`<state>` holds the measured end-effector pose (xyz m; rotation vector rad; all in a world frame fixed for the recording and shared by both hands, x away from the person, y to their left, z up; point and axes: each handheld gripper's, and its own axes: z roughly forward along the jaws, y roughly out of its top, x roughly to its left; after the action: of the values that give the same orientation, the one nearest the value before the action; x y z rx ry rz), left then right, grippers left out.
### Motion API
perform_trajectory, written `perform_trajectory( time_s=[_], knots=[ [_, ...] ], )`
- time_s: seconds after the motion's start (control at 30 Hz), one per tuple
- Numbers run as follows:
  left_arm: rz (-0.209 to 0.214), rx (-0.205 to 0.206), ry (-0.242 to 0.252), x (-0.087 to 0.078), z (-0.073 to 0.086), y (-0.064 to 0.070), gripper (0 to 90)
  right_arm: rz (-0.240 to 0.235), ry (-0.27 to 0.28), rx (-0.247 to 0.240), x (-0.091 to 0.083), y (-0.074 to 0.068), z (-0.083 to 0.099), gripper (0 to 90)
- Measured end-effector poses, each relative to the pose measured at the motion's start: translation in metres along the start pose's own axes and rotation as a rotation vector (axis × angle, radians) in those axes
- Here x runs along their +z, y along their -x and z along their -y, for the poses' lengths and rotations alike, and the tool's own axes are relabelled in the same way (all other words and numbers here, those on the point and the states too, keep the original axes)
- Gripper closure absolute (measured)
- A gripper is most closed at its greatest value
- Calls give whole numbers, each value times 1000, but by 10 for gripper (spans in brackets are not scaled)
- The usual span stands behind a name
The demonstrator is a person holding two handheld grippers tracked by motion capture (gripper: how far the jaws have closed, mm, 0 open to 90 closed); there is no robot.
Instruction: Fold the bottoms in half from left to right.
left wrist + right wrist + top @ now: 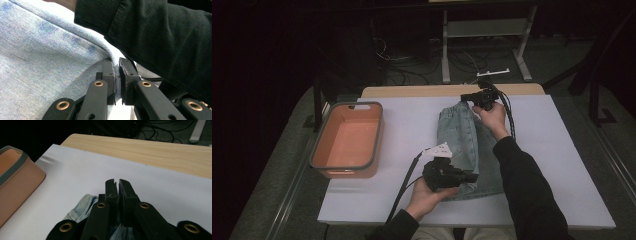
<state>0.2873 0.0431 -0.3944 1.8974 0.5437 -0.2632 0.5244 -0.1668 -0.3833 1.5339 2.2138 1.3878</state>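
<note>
Denim shorts (467, 145) flat on white table sheet (562, 165); left gripper (117, 80) clamped on hem at 6 o'clock, right gripper (117, 192) pinching waistband at 12; orange bin (346, 140) at 9.

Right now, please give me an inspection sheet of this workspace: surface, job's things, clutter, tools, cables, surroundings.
Surface: white sheet over a wooden table; wood shows at the far edge.
Job's things: folded denim garment lying flat mid-table.
Clutter: orange bin with grey rim at the left, nothing seen inside.
Tools: left tool shut on the garment's near edge; right tool shut on its far edge.
Cables: one cable trails from the left tool off the near edge; another cable runs along the right forearm.
Surroundings: dark room, floor cables, white stand legs behind the table.
</note>
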Motion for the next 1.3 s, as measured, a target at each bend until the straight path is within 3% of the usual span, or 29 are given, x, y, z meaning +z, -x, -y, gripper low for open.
perform_trajectory(
  time_s=[0.43,1.3],
  knots=[
    [1,-17,-27,30,-4,-5,837,8,-5,4,0,19,5,860],
    [-52,-46,-130,99,-5,-10,836,9,-27,30,4,50,17,859]
  ],
)
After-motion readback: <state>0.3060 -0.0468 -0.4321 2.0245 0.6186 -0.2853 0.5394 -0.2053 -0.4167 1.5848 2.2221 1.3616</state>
